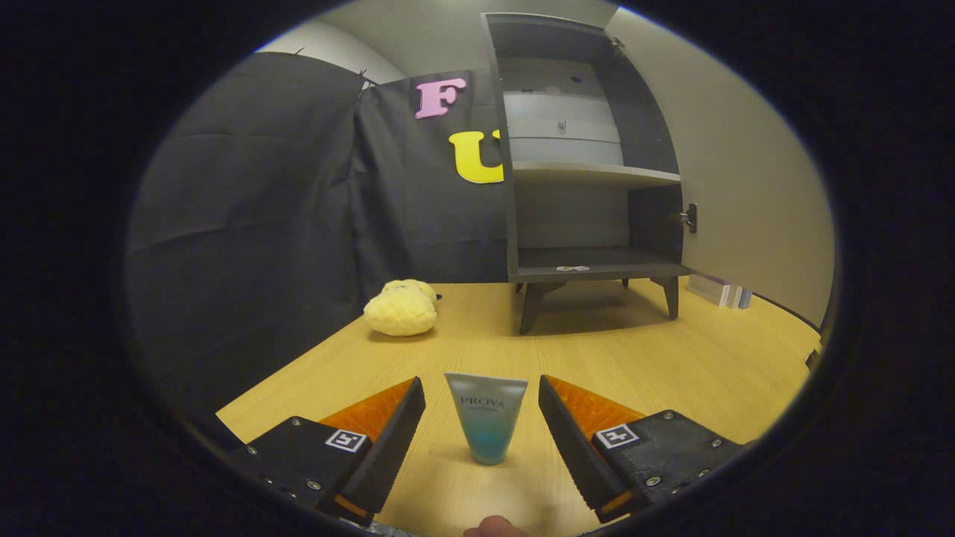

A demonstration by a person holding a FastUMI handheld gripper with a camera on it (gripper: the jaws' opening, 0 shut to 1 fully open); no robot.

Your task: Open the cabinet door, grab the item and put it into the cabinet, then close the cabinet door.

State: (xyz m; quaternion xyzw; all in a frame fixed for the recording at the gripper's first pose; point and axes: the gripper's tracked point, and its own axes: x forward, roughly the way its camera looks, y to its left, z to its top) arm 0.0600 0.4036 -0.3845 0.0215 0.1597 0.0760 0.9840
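A pale blue-green squeeze tube stands on its cap on the wooden table, right between my two fingers. My gripper is open, with a gap on each side of the tube, so neither finger touches it. Beyond the fingers, at the back of the table, stands a dark cabinet on short legs. Its door is swung wide open to the right, showing a middle shelf and a bottom shelf.
A yellow plush toy lies on the table left of the cabinet. A small stack of books sits on the table behind the open door. Black cloth walls close off the left and back. A fingertip shows below the fingers.
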